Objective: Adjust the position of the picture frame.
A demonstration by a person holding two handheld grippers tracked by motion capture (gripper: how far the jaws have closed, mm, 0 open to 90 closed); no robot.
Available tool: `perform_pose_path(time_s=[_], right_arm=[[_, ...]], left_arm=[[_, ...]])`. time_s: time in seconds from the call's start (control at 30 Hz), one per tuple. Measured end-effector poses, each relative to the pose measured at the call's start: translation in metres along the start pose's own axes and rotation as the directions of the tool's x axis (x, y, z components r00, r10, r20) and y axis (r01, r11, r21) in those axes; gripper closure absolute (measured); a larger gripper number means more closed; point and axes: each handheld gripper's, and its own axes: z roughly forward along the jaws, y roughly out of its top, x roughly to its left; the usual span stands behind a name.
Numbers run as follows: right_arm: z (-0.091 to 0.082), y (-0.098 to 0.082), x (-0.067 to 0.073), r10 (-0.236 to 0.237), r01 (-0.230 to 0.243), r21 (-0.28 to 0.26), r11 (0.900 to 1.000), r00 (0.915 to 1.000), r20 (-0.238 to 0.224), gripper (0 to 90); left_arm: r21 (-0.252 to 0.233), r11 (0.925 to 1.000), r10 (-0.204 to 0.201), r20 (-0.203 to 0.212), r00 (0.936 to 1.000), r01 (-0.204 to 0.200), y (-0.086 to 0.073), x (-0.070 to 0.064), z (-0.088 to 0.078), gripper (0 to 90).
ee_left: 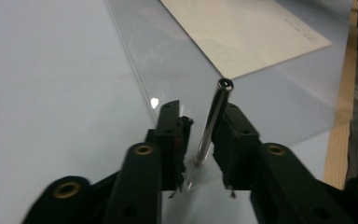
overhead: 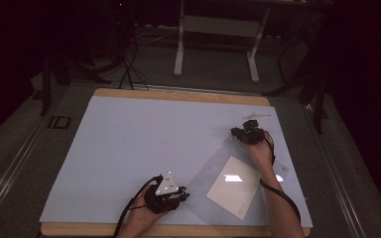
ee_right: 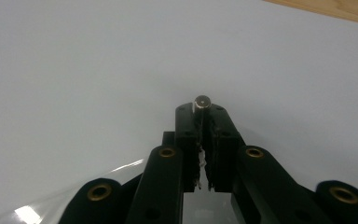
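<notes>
A clear plastic sleeve (overhead: 209,166) with a cream sheet of paper (overhead: 233,187) in it lies at the front right of the pale mat (overhead: 139,144). My left gripper (overhead: 176,194) is low at the sleeve's near left corner. In the left gripper view, a slim metal rod (ee_left: 214,116) stands between the jaws of the left gripper (ee_left: 198,109). It leans on the right-hand pad, and a gap shows at the other. My right gripper (overhead: 242,133) rests at the sleeve's far corner. In the right gripper view, the right gripper (ee_right: 202,112) is shut on a short metal cylinder (ee_right: 202,101).
A thin pale strip (overhead: 256,117) lies on the mat behind the right gripper. The table's wooden edge (overhead: 178,95) frames the mat, and it runs close on the right in the left gripper view (ee_left: 340,116). A metal stand (overhead: 218,29) stands on the floor beyond.
</notes>
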Motion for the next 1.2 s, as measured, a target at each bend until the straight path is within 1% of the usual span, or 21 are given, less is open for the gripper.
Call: perform_pose_path(time_s=[0.03,0.07,0.1,0.13,0.17,0.27,0.4,0.47,0.5,0.53,0.57,0.63,0.67,0.73,0.8,0.87,0.97,1.0,1.07,1.13,1.2], right_arm=[[0.0,0.0,0.0,0.002,-0.002,-0.001,1.0,1.0,-0.003,84.7],[0.0,0.0,0.0,0.003,-0.003,0.001,1.0,1.0,-0.004,84.7],[0.0,0.0,-0.001,0.005,-0.005,0.003,1.0,1.0,-0.005,84.6],[0.0,0.0,-0.001,0.007,-0.007,0.004,1.0,0.9999,-0.01,84.5],[0.0,0.0,-0.001,0.007,-0.007,0.004,1.0,0.9999,-0.01,84.5],[0.0,0.0,-0.002,0.012,-0.012,0.003,1.0,0.9998,-0.013,84.3],[0.001,-0.002,-0.006,0.029,-0.03,-0.015,0.999,0.9985,-0.046,82.8],[0.001,-0.003,-0.005,0.023,-0.024,-0.02,1.0,0.9987,-0.046,82.7],[0.001,-0.003,-0.005,0.023,-0.024,-0.02,1.0,0.9987,-0.046,82.7],[0.002,-0.003,-0.006,0.005,-0.006,-0.023,1.0,0.9988,-0.049,82.3],[0.002,-0.003,-0.006,0.0,-0.001,-0.022,1.0,0.9987,-0.05,82.5],[0.004,-0.004,-0.006,0.001,-0.003,-0.029,1.0,0.9985,-0.055,82.2],[0.004,-0.004,-0.006,0.001,-0.003,-0.029,1.0,0.9985,-0.055,82.2],[0.006,-0.006,-0.007,0.005,-0.007,-0.031,0.999,0.9982,-0.059,81.8],[0.009,-0.007,-0.008,0.005,-0.006,-0.023,1.0,0.9982,-0.059,81.8],[0.01,-0.008,-0.008,0.005,-0.006,-0.018,1.0,0.9982,-0.061,82.1],[0.011,-0.008,-0.008,0.018,-0.019,-0.021,1.0,0.9976,-0.067,82.8],[0.011,-0.008,-0.008,0.014,-0.016,-0.019,1.0,0.9979,-0.063,83.2],[0.011,-0.007,-0.007,0.006,-0.007,-0.008,1.0,0.9987,-0.051,83.8],[0.011,-0.006,-0.006,0.013,-0.014,-0.004,1.0,0.9988,-0.048,83.8],[0.01,-0.005,-0.007,0.024,-0.024,0.001,1.0,0.9982,-0.054,83.8]], left_arm=[[-0.001,1.0,0.006,0.003,1.0,-0.006,0.0,-0.001,0.002,77.5],[0.003,0.9998,0.018,-0.008,0.9998,-0.018,0.001,-0.003,0.003,78.7],[0.003,0.9998,0.017,-0.01,0.9998,-0.017,0.001,-0.003,0.004,79.6],[-0.001,1.0,0.004,-0.021,0.9998,-0.004,0.002,-0.005,0.006,81.2],[-0.001,1.0,0.004,-0.021,0.9998,-0.004,0.002,-0.005,0.006,81.6],[-0.006,0.9999,-0.015,-0.035,0.9993,0.014,0.001,-0.006,0.007,82.1],[-0.014,0.9991,-0.041,-0.038,0.9984,0.04,0.0,-0.007,0.007,81.2],[-0.014,0.9988,-0.047,-0.039,0.9982,0.046,0.0,-0.007,0.008,80.3],[-0.008,0.9989,-0.048,-0.04,0.9981,0.047,-0.001,-0.007,0.009,80.3],[0.004,0.9988,-0.049,-0.043,0.9978,0.05,-0.001,-0.007,0.01,77.9],[0.016,0.9987,-0.048,-0.044,0.9979,0.049,-0.002,-0.008,0.012,77.3],[0.008,0.998,-0.062,-0.046,0.997,0.062,-0.003,-0.007,0.013,77.8],[0.008,0.998,-0.062,-0.046,0.997,0.062,-0.003,-0.007,0.013,79.8],[0.004,0.9967,-0.081,-0.039,0.996,0.081,-0.003,-0.007,0.013,79.9],[0.004,0.997,-0.077,-0.047,0.9959,0.077,-0.003,-0.007,0.013,80.1],[0.002,0.9963,-0.086,-0.048,0.9952,0.086,-0.003,-0.008,0.014,80.1],[0.006,0.9972,-0.074,-0.056,0.9957,0.075,-0.002,-0.009,0.013,80.9],[0.004,0.9966,-0.082,-0.051,0.9954,0.082,-0.002,-0.008,0.014,81.5],[-0.003,0.9936,-0.113,-0.027,0.9932,0.113,-0.003,-0.005,0.013,81.6],[-0.005,0.9913,-0.132,-0.023,0.991,0.132,-0.003,-0.005,0.013,81.5],[-0.013,0.9872,-0.159,0.0,0.9873,0.159,-0.002,-0.002,0.012,81.1]])
